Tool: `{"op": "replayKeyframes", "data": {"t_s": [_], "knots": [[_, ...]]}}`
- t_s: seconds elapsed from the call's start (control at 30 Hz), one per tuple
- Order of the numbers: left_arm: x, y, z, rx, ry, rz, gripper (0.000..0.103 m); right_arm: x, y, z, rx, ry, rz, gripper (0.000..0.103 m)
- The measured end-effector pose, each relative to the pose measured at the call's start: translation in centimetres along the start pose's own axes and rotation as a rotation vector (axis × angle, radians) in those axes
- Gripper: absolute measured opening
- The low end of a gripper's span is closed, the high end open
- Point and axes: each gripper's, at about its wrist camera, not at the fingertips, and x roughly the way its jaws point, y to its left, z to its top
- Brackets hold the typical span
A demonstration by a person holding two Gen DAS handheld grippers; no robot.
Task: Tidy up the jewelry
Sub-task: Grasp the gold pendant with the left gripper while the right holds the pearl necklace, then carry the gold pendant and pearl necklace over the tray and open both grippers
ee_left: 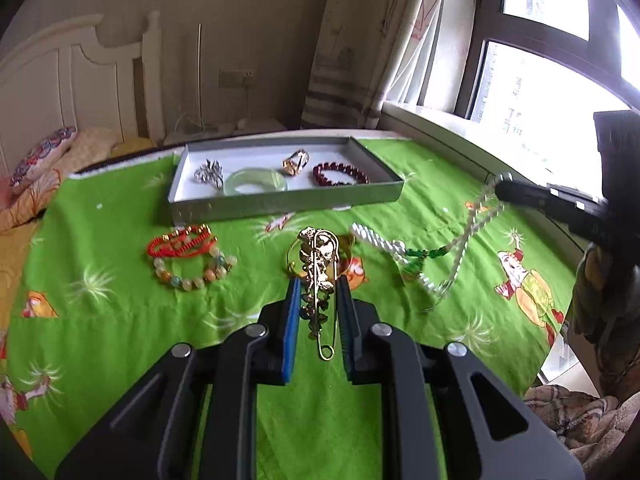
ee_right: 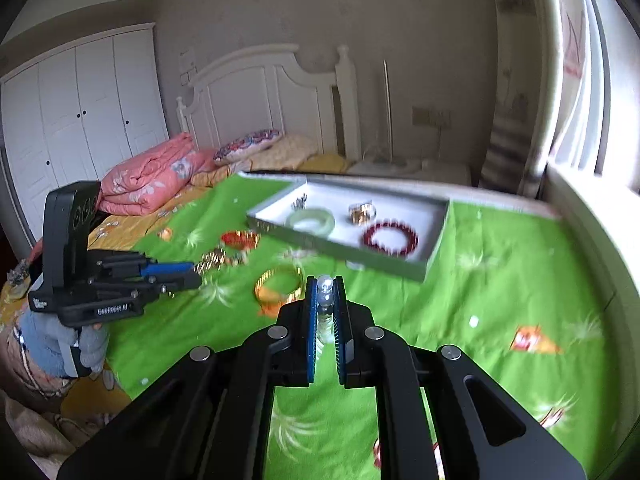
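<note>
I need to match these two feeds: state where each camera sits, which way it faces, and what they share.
Left wrist: behind the left gripper, facing the tray and window; its fingers flank the gold brooch.
Right wrist: behind the right gripper, facing the headboard, shut on the pearl necklace.
Shared: tray, jade bangle, red bracelet.

Green cartoon-print cloth [ee_left: 120,320] covering a bed, with jewelry laid on it.
A grey tray [ee_left: 280,200] sits far; near it lie a red-and-pastel bead bracelet pile [ee_left: 188,256] left and a gold bangle [ee_right: 280,288] centre.
</note>
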Motion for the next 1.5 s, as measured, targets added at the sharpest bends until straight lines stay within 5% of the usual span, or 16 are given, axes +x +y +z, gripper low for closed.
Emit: {"op": "replayKeyframes", "data": {"t_s": [0.77, 1.5], "knots": [[-3.2, -1.4, 5.3, 0.082, -0.110, 0.033, 0.017, -2.2, 0.8, 8.3, -0.128, -0.156, -0.074, 0.010], [8.1, 2.8, 13.7, 0.028, 0.016, 0.158, 0.017, 9.7, -1.0, 18.9, -0.128, -0.116, -0.166, 0.010]]}}
